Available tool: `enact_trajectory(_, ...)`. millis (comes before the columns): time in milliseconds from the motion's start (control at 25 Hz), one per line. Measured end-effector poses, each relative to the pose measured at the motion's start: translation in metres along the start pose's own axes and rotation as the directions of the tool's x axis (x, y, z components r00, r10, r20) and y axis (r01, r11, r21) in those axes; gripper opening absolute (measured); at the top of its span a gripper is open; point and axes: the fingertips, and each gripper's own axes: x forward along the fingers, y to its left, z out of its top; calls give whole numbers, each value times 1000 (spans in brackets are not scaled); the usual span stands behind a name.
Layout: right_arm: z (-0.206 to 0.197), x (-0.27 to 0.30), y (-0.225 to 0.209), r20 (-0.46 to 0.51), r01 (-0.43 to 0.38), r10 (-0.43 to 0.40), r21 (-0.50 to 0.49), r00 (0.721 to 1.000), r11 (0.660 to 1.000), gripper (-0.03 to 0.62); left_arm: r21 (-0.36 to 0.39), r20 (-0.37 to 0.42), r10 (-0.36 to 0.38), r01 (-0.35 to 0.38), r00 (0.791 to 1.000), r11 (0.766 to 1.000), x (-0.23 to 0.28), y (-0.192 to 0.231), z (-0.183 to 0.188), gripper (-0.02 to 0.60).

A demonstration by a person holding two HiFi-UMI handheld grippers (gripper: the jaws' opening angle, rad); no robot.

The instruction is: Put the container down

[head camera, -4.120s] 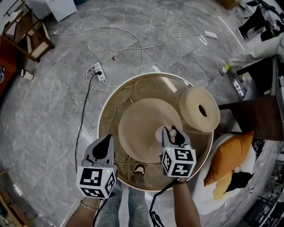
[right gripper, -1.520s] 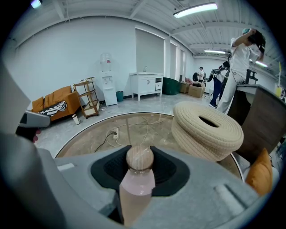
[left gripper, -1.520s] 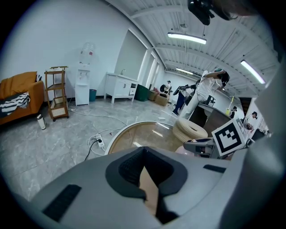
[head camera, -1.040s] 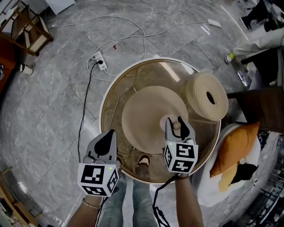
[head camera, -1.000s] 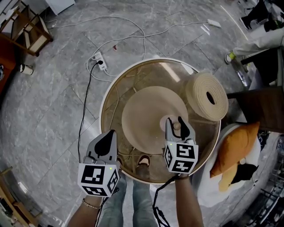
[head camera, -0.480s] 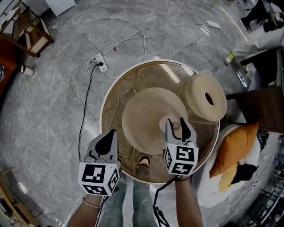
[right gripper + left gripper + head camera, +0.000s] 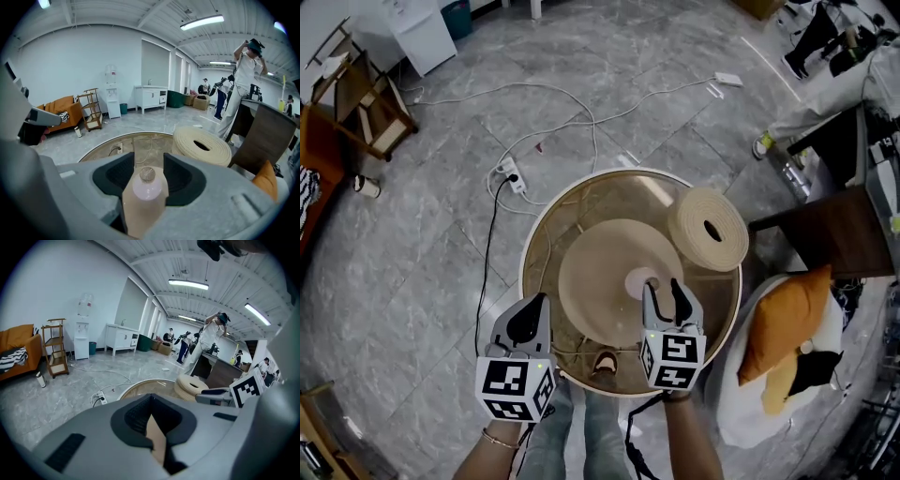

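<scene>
Container (image 7: 146, 183) — a small pale-pink pot with a little round knob on its lid — is sitting upright on a tan disc (image 7: 600, 267), which is lying on the round glass table (image 7: 536, 246). It is looking light and rigid to me, with a smooth rounded top that pads could be slipping on. The knob is too small to be trusting, so I would be taking hold across the body below the lid, one pad on either side. Whether it is plastic or ceramic I cannot tell, so I am treating it as breakable over glass.

The right gripper (image 7: 663, 291) is hanging over it with its jaws spread wide, having just been opening. The container is showing in the gap between them in the right gripper view, but neither pad is pressing on it. I am judging the put-down as done, or as good as. The left gripper (image 7: 151, 401) is hovering off the near-left rim of the table, its jaws drawn together at the tips and carrying nothing.

The tabletop is giving a hard, see-through footing, so anything set down fast is going to knock. A woven coil (image 7: 708, 230) is resting near the far-right edge, well apart from the pot. Around the table a grey stone floor (image 7: 403, 244) is spreading out, with white cables (image 7: 546, 139) trailing to a power strip (image 7: 510, 174). An orange cushion (image 7: 780, 323) is lying on a pale seat at the right — and people are standing by desks in the background.
</scene>
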Motion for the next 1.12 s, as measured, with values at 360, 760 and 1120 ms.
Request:
enact_trajectory(360, 43, -111, -14, 14, 54, -55, 80, 998, 995, 176, -9, 60, -2, 3, 998, 1000, -76, -31, 77, -3)
enact_trajectory(760, 123, -249, -54, 123, 123, -151, 210, 981, 970, 91, 100, 139, -102, 88, 985, 991, -156, -106, 174, -3)
enact_trajectory(1120, 158, -331, -92, 209, 210, -262, 240, 942, 948, 6, 172, 231, -184, 146, 955, 974, -188, -155, 225, -3)
